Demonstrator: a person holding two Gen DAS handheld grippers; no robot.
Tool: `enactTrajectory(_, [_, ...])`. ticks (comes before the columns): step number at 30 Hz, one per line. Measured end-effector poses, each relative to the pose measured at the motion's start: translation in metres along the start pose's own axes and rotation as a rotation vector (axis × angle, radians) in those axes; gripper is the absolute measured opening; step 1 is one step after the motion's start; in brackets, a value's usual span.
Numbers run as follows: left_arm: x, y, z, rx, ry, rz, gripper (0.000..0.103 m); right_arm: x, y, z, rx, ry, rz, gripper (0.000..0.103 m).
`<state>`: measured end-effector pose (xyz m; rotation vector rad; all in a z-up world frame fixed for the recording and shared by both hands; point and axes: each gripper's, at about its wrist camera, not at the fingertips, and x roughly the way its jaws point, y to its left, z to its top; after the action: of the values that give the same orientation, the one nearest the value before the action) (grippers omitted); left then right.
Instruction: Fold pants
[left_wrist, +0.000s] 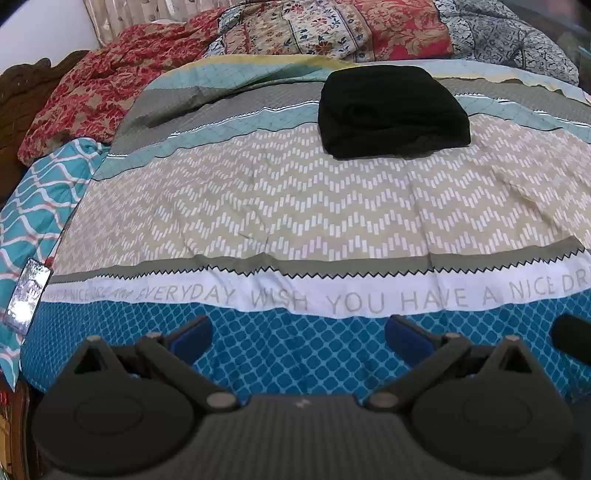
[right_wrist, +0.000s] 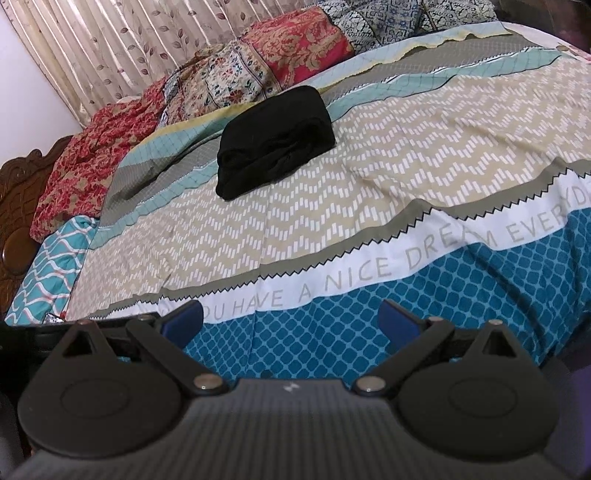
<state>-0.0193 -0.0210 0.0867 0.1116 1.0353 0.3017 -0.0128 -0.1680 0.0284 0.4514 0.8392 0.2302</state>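
On patterned bedspread, toward far side: black pants, folded into compact bundle, lying flat. Left gripper: jaws spread wide, nothing held, well apart from pants. Right gripper: jaws likewise spread, empty, positioned over blue band. Phone noted at left bed edge.
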Motion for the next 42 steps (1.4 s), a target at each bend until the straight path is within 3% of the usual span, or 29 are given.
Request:
enactTrajectory(21, [-0.013, -0.014, 0.011, 0.032, -0.046, -0.059, 0.103, -0.014, -0.002, 0.009, -0.016, -0.104, -0.007, 0.102])
enactTrajectory(30, [-0.020, -0.013, 0.024, 0.016, -0.094, -0.090, 0.103, -0.014, -0.001, 0.008, -0.023, -0.109, -0.021, 0.102])
enactTrajectory(42, [-0.020, -0.010, 0.027, 0.004, -0.096, -0.090, 0.103, -0.012, 0.002, 0.007, -0.032, -0.106, -0.025, 0.102])
